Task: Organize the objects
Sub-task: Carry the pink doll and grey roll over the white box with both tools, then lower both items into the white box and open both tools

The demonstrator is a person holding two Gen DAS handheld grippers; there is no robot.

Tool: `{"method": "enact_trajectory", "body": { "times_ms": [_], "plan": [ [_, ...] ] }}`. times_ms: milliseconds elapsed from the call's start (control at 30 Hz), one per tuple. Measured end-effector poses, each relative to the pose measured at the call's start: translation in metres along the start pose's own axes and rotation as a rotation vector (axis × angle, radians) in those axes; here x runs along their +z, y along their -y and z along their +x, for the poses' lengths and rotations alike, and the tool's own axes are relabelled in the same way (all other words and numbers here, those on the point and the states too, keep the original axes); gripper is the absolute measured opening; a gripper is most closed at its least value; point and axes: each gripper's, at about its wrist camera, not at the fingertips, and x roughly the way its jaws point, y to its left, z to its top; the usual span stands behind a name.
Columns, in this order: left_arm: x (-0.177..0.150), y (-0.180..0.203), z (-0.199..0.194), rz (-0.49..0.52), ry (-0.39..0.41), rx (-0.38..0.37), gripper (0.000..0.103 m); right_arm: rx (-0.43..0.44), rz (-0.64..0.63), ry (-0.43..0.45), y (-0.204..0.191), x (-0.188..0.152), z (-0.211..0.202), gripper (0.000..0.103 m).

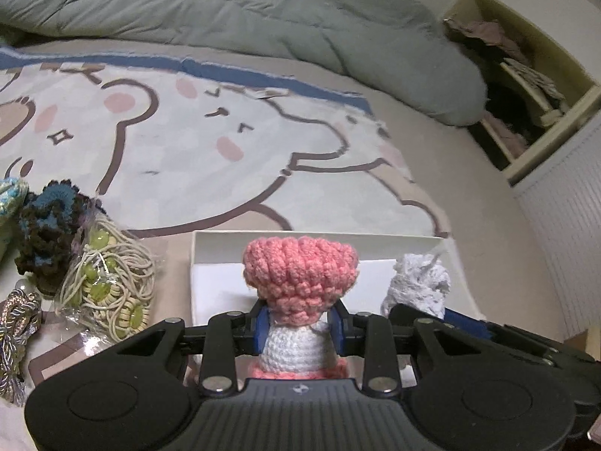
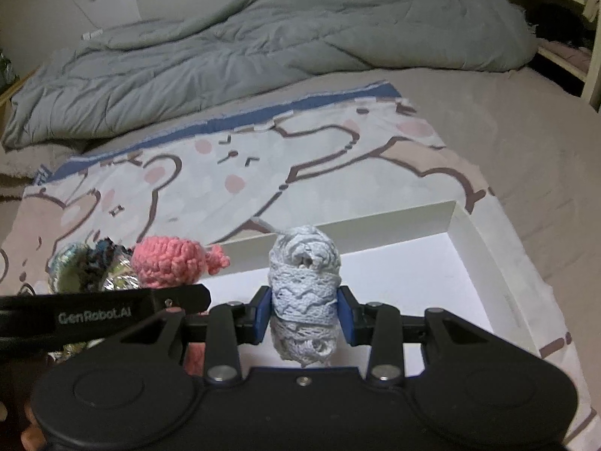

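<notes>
box (image 2: 465,225) is the landmark: white, shallow, open on the bed, inside looks bare. left claw (image 1: 300,329) is clamped on a pink and white crochet toy (image 1: 300,278), pads on its white neck so the pink head stays up, hanging over the box's near left part. right claw (image 2: 304,314) is closed on a roll of lace trim (image 2: 304,274) over the box middle. likely both go in. left of the box: hair ties bag (image 1: 109,285), dark yarn piece (image 1: 49,221).
</notes>
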Motion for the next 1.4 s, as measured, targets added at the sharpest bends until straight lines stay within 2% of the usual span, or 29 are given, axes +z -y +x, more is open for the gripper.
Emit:
{"method": "enact_trajectory", "body": {
  "times_ms": [133, 400, 500, 567, 633, 1167, 1400],
  "plan": [
    [0.003, -0.01, 0.012, -0.019, -0.012, 0.047, 0.034, 0.016, -0.011, -0.033, -0.002, 0.001, 0.018, 0.038],
    [0.003, -0.019, 0.027, -0.04, -0.032, 0.07, 0.034, 0.064, -0.042, -0.08, -0.011, 0.004, 0.039, 0.038],
    [0.003, -0.018, 0.03, -0.043, -0.051, 0.084, 0.041, 0.061, -0.032, -0.086, -0.01, 0.003, 0.043, 0.042],
    [0.002, -0.017, 0.03, -0.029, -0.057, 0.103, 0.05, 0.049, -0.015, -0.097, -0.007, 0.002, 0.045, 0.043],
    [0.002, -0.015, 0.028, -0.017, -0.055, 0.111, 0.051, 0.042, -0.005, -0.096, -0.003, 0.002, 0.045, 0.042],
    [0.002, -0.01, 0.014, 0.002, -0.034, 0.102, 0.052, 0.043, 0.017, -0.087, 0.002, 0.002, 0.037, 0.043],
    [0.004, -0.009, -0.004, 0.024, -0.012, 0.107, 0.052, 0.033, 0.021, -0.063, 0.003, 0.002, 0.024, 0.043]
  ]
}}
